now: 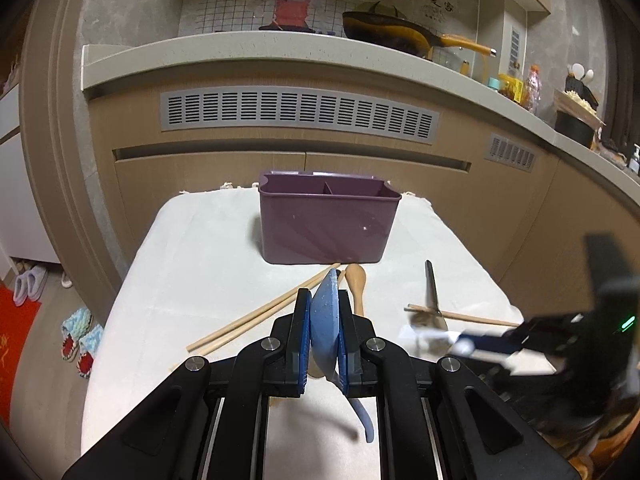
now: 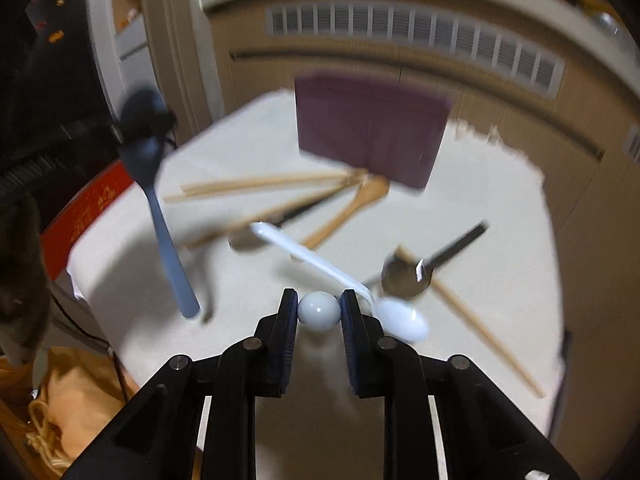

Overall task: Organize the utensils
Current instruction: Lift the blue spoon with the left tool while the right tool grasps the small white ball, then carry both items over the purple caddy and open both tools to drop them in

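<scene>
Before the purple bin (image 1: pixel 326 224), scattered chopsticks (image 1: pixel 260 316); left jaws clamp blue spoon (image 1: pixel 326 320), right jaws grip white spoon (image 2: pixel 319 309).

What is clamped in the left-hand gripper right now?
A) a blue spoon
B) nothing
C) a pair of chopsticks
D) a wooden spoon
A: the left gripper is shut on the blue spoon, bowl between the pads and handle hanging below; the wooden spoon lies on the table.

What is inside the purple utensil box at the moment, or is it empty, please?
It looks empty: the purple box shows only its bare divider and inner walls from the left wrist view, though the compartment floors are hidden.
</scene>
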A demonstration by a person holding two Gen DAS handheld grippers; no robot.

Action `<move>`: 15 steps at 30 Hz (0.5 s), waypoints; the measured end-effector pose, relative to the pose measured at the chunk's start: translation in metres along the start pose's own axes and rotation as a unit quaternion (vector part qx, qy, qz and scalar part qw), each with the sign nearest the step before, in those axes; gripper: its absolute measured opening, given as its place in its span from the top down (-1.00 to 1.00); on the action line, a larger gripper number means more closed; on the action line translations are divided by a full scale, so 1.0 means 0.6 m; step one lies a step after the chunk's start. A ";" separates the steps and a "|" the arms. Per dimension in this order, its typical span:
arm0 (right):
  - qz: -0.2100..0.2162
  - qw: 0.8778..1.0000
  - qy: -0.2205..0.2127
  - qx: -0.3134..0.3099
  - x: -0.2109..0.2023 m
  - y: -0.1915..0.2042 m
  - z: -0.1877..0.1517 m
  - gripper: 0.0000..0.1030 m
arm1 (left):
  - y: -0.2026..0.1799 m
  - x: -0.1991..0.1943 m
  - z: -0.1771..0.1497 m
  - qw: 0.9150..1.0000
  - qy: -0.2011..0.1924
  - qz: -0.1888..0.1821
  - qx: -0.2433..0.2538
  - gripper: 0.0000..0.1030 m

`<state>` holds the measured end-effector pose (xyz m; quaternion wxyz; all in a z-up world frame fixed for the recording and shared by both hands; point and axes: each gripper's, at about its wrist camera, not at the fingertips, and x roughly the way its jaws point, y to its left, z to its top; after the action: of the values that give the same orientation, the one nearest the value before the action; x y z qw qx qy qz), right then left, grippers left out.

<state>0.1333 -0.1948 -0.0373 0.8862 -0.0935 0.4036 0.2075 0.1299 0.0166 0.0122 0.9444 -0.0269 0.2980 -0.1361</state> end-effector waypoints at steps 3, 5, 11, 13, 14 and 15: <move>-0.007 0.999 -0.048 -0.007 -0.053 -0.001 0.025 0.60 | -0.005 -0.013 0.003 1.000 -0.004 -0.002 0.000 0.77; -0.011 0.997 -0.073 -0.006 -0.079 -0.004 0.042 0.60 | -0.010 -0.022 0.005 1.000 -0.010 -0.001 0.004 0.77; 0.017 0.994 -0.104 0.020 -0.128 -0.025 0.075 0.60 | -0.025 -0.049 0.018 0.999 -0.032 0.000 0.018 0.77; 0.029 0.993 -0.112 0.031 -0.142 -0.034 0.090 0.60 | -0.029 -0.060 0.031 0.999 -0.041 -0.003 0.024 0.77; 0.034 0.992 -0.115 0.034 -0.149 -0.037 0.096 0.60 | -0.031 -0.065 0.043 0.999 -0.045 -0.009 0.026 0.77; 0.040 0.991 -0.121 0.037 -0.159 -0.040 0.106 0.60 | -0.031 -0.070 0.055 0.998 -0.049 -0.015 0.028 0.77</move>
<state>0.1312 -0.2228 0.0764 0.9221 -0.0191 0.3046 0.2378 0.1112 0.0090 0.0654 0.9562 -0.0115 0.2471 -0.1567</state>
